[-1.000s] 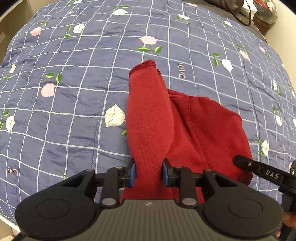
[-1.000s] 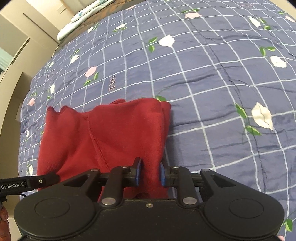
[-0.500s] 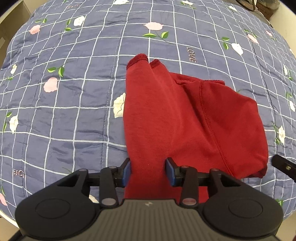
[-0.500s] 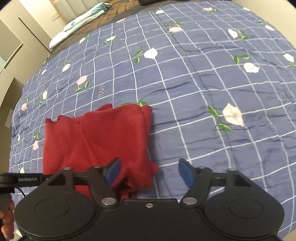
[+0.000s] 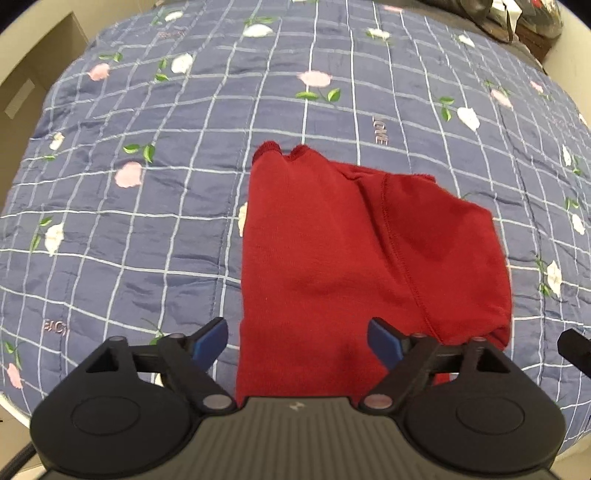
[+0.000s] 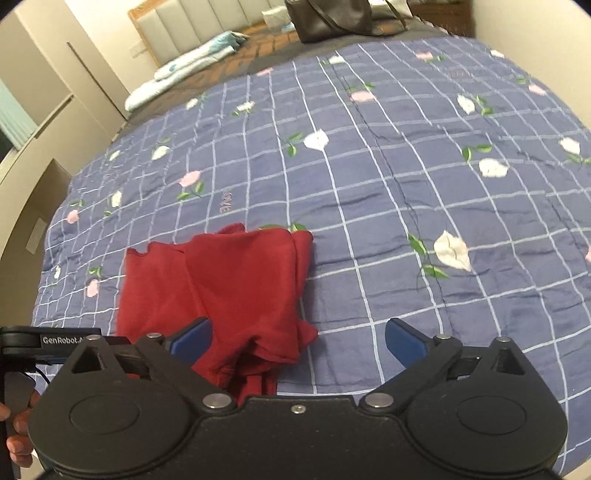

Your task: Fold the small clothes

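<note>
The red garment (image 5: 332,266) lies folded on the blue checked quilt (image 5: 147,221) of the bed, just ahead of both your tongs. In your left wrist view its long axis runs from 6 o'clock up to 12, with two ribbed cuffs (image 5: 282,151) at the far end pointing toward 12; a seamed flap spreads off to 3 o'clock. In your right wrist view the near edge bunches into loose folds (image 6: 258,354) at 6 o'clock.

Your left tongs (image 5: 297,341) are spread wide, blue pads on either side of the cloth, gripping nothing. Your right tongs (image 6: 297,341) are also spread wide and empty, the left pad over the fabric, the right over bare quilt.

Nothing lies on the garment. A dark bag (image 6: 328,14) and folded bedding (image 6: 184,70) sit well apart at 12 o'clock.
</note>
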Tool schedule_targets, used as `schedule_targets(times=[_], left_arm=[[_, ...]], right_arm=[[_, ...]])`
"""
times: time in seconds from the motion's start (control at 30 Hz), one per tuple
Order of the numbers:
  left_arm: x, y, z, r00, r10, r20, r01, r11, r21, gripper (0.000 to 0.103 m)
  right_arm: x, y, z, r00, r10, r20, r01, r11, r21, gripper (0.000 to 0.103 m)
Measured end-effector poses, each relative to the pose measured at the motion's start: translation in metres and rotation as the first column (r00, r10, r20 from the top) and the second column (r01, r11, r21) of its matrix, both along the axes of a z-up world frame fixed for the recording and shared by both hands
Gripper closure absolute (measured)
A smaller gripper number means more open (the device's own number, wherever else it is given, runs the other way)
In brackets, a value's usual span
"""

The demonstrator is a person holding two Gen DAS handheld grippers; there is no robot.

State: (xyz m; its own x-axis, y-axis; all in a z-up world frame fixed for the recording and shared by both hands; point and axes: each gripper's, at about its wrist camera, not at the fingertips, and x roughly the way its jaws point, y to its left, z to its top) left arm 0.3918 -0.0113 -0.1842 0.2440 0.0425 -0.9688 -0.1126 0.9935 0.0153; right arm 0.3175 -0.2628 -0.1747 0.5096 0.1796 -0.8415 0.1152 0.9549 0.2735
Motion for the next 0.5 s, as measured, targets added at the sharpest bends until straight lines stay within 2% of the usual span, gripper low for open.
schedule_targets(times=[0.13, 0.33, 0.5], left_arm=[[-0.019, -0.003, 0.022, 0.997, 0.021, 0.068, -0.022, 1.000, 0.005, 0.005], [-0.066, -0.003, 0.058, 0.981, 0.060, 0.185, -0.063, 0.998, 0.011, 0.001], [-0.112, -0.009, 0.079, 0.967, 0.069, 0.246, -0.075, 0.997, 0.017, 0.001]], right_arm=[[-0.016, 0.003, 0.015, 0.998, 0.038, 0.052, -0.037, 0.999, -0.018, 0.001], [-0.053, 0.002, 0.040, 0.987, 0.084, 0.139, -0.080, 0.996, -0.034, 0.001], [-0.090, -0.001, 0.059, 0.974, 0.113, 0.198, -0.105, 0.993, -0.051, 0.001]])
